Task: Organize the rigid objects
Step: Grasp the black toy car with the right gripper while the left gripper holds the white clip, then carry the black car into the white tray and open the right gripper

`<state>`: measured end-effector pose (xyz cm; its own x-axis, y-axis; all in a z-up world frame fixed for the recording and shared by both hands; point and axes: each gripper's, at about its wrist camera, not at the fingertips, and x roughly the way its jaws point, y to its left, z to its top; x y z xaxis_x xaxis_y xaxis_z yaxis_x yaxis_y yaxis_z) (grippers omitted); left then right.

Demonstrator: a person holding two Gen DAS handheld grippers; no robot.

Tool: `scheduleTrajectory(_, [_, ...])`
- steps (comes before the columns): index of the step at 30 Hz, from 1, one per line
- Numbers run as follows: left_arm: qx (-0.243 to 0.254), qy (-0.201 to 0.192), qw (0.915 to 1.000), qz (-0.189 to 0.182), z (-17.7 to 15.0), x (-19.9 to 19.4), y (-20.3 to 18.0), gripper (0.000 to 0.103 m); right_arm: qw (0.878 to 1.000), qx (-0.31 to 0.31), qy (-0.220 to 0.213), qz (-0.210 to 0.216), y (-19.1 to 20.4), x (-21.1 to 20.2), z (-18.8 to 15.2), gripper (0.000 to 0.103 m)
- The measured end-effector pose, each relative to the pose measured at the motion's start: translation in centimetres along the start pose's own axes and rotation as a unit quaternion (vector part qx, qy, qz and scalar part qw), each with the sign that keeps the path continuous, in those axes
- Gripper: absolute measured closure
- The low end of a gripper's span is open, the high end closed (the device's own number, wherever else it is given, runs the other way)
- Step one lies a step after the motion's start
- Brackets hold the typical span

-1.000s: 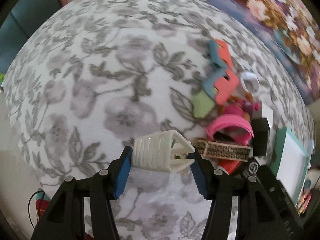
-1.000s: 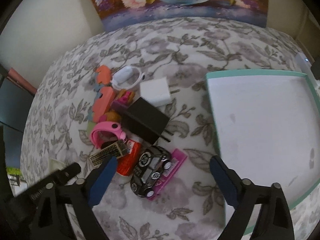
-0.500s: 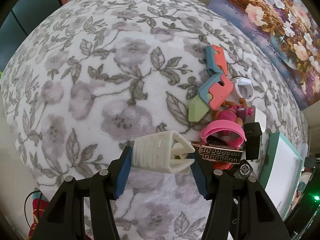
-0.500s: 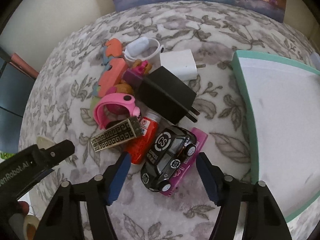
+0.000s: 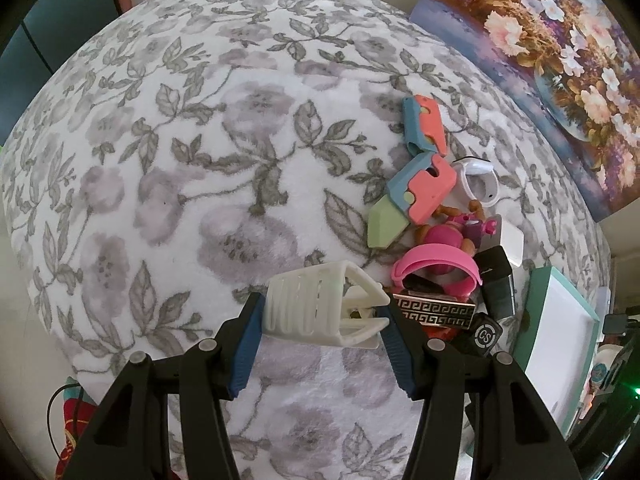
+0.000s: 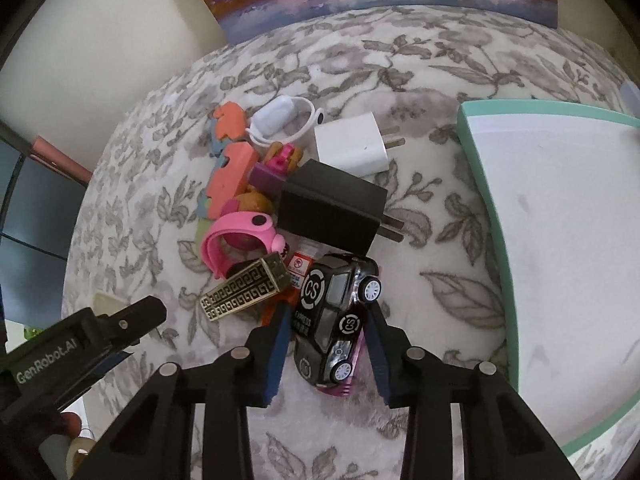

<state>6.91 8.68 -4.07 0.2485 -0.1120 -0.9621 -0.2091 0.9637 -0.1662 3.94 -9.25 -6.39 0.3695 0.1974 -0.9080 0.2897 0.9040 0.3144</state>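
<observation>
- The white clip (image 5: 324, 306) sits low in the middle of the left wrist view, clamped between the blue pads of the left tongs (image 5: 320, 322), one pad against each end; whether it rests on the blanket below cannot be told.
- The black toy car (image 6: 334, 318) lies at lower centre of the right wrist view, between the two pads of the right tongs (image 6: 326, 346). The pads stand just beside its flanks, narrowly apart; whether they touch the car cannot be told.
- The car lies on a pink card (image 6: 344, 384), mostly hidden under it.
- Left of the car's front a gold-patterned bar (image 6: 244, 294) leans on a red tube (image 6: 298, 268), which is largely covered.
- Above them, toward the frame's centre, are a pink watch (image 6: 238, 242), a black charger (image 6: 332, 212) and a white charger (image 6: 352, 144).
- Further up left lie orange foam pieces (image 6: 232, 172) and a white band (image 6: 282, 122); a small doll (image 6: 286, 158) between them is mostly buried.
- A teal-rimmed tray (image 6: 476, 160) fills the right side, cut off by the frame edge.
- Everything rests on a flowered blanket (image 5: 200, 140).
</observation>
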Motion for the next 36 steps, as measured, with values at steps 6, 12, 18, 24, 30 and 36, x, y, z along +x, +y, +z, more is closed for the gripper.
scheduleTrajectory(6, [0.004, -0.015, 0.9999, -0.004, -0.1, -1.0, -0.3, 0.044, 0.999, 0.023, -0.016, 0.035, -0.8, -1.9, 0.7, 0.068])
scheduleTrajectory(12, [0.016, -0.029, 0.9994, -0.003, -0.3, -1.9, -0.9, 0.045, 0.998, 0.034, -0.023, 0.05, -1.6, -3.2, 1.1, 0.07])
scheduleTrajectory(18, [0.03, -0.035, 0.999, 0.001, -0.3, -2.3, -1.6, 0.044, 0.996, 0.043, -0.039, 0.061, -2.2, -4.6, 1.3, 0.07])
scheduleTrajectory(24, [0.052, -0.047, 0.9975, 0.006, -0.6, -2.9, -2.8, 0.045, 0.995, 0.047, -0.059, 0.067, -2.6, -6.2, 1.7, 0.07])
scheduleTrajectory(30, [0.077, -0.055, 0.9955, 0.012, -1.2, -3.4, -4.4, 0.045, 0.992, 0.073, -0.063, 0.078, -4.3, -6.7, 1.9, 0.07])
scheduleTrajectory(36, [0.135, -0.075, 0.9878, 0.02, -2.8, -4.2, -8.1, 0.044, 0.989, 0.103, -0.095, 0.053, -7.6, -8.5, 2.5, 0.07])
